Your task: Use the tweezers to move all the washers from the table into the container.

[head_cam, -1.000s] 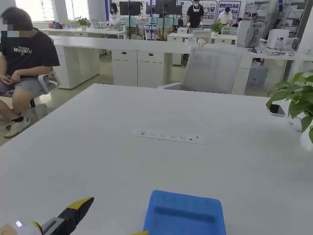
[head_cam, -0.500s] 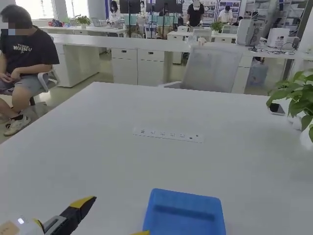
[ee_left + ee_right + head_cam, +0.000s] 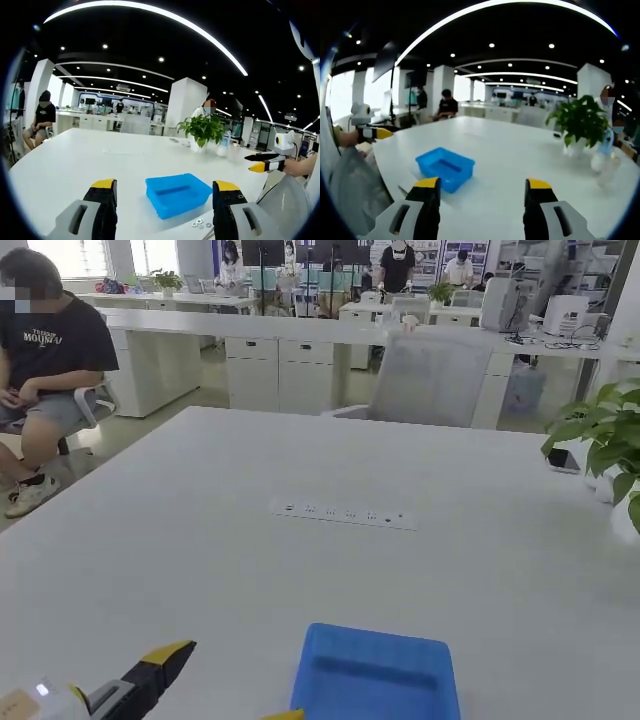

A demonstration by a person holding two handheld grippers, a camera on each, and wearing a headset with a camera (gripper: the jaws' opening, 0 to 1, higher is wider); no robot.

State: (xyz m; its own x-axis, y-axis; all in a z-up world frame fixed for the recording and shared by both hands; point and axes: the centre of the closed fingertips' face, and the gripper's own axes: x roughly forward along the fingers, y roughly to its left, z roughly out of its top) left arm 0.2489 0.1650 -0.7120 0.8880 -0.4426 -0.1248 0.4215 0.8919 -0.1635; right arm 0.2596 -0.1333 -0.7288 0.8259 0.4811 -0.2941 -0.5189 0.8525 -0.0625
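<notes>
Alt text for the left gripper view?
Open left gripper above a white table, its jaws framing a blue container. A few washers lie on the table by the container's near right corner; the right gripper shows at the right edge.

The table (image 3: 200,540) lies bare and open left of, right of and beyond the container (image 3: 378,642), which stands near the near edge. A flat power strip (image 3: 343,514) sits mid-table, well beyond it. The plant (image 3: 605,435) leans in over the far right side. In the left gripper view, the washers (image 3: 200,222) lie just beside the container's near corner.
</notes>
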